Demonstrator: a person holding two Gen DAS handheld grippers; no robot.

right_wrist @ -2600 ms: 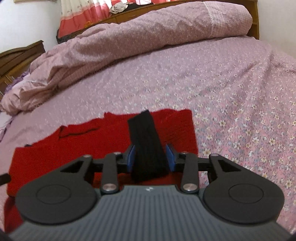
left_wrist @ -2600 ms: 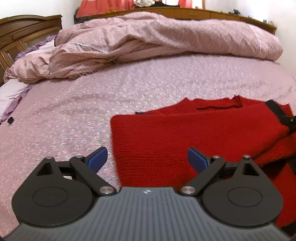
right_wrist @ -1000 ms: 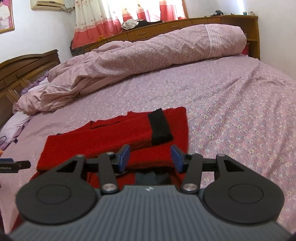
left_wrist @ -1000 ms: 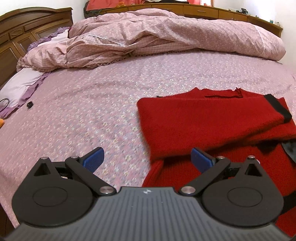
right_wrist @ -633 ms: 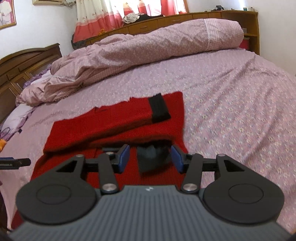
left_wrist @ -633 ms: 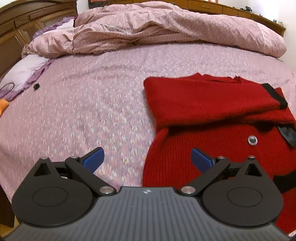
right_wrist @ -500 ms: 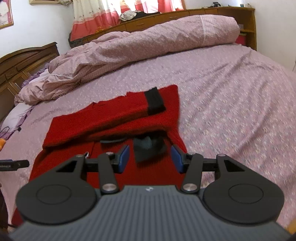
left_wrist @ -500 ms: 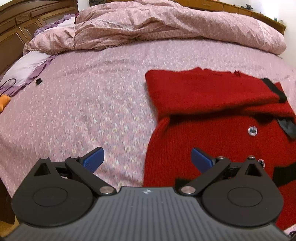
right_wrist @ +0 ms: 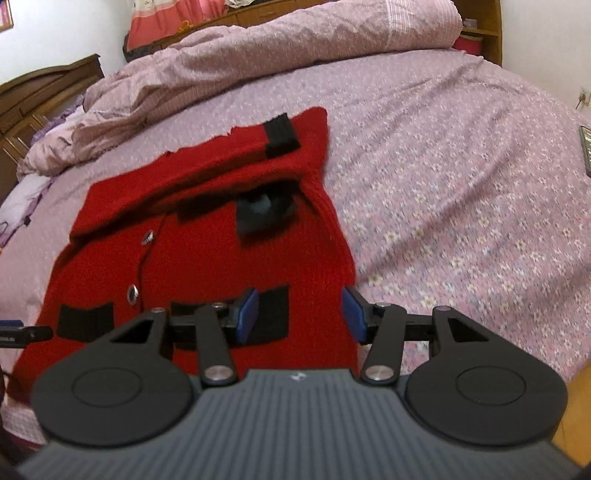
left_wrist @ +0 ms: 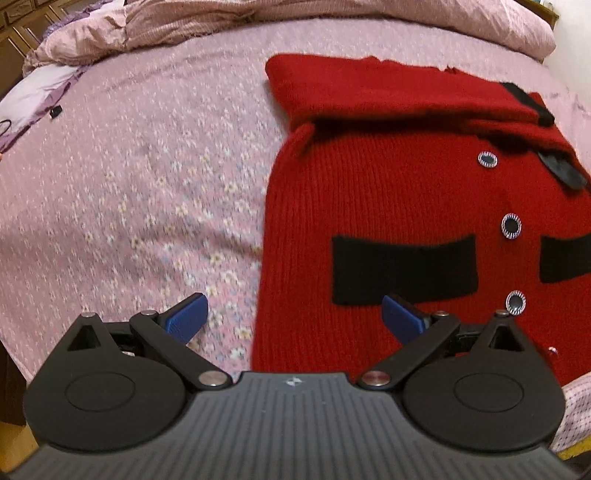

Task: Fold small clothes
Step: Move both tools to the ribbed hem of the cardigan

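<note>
Pink floral bedsheet (left_wrist: 147,166) fills most of both views, so it's a bedroom with everything happening on the bed. Closest to the cameras, the left gripper (left_wrist: 293,319) hangs with its blue pads spread wide and nothing between them, straddling the left edge of the red cardigan (left_wrist: 388,192) near its hem. The right gripper (right_wrist: 300,314) is spread apart too, gripping nothing, and sits over the cardigan's bottom right corner, right about at the black pocket patch (right_wrist: 271,312).

The cardigan lies flat, front side up, close to the near edge of the bed. In the left wrist view you can see another black pocket patch (left_wrist: 404,269) and a column of round buttons (left_wrist: 511,226) running up the front. Further up, one sleeve (right_wrist: 207,166) is folded across the chest, and its black cuff (right_wrist: 280,134) ends up by the right shoulder. A dark bit of fabric (right_wrist: 264,214) pokes out just under that folded sleeve; can't tell exactly what it is, the frame's blurry there.

Beyond the cardigan the sheet runs back to a rumpled pink duvet (right_wrist: 277,51) bunched along the far side. Behind that there's a wooden headboard (right_wrist: 48,88) on the left and red curtains (right_wrist: 159,22).
</note>
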